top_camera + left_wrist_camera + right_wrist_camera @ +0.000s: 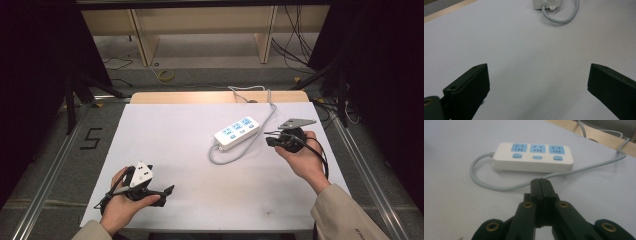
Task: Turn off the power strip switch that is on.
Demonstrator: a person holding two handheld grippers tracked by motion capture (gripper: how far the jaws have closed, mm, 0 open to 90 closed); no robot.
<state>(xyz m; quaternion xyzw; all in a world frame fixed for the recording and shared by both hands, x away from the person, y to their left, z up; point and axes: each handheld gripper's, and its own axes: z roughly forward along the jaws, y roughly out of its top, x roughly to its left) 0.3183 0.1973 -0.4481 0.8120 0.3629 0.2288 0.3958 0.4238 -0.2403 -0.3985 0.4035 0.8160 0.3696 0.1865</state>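
Observation:
A white power strip [236,131] with three blue sockets and blue switches lies right of centre on the white table top [175,135]; its grey cable [227,159] loops off its near end and runs back past the far edge. My right gripper [268,140] is held just right of the strip, shut with nothing between its jaws; in the right gripper view the closed tips [541,182] sit just short of the cable [506,187] and the strip [534,157]. At the front left my left gripper [169,192] stands open over bare table, the strip's end [546,3] far ahead of it.
The table's wooden far edge [200,96] shows behind the white sheet. Beyond it, wooden shelving legs [142,40] and loose cables [295,40] lie on the floor. Metal rails [50,170] run along both sides of the table.

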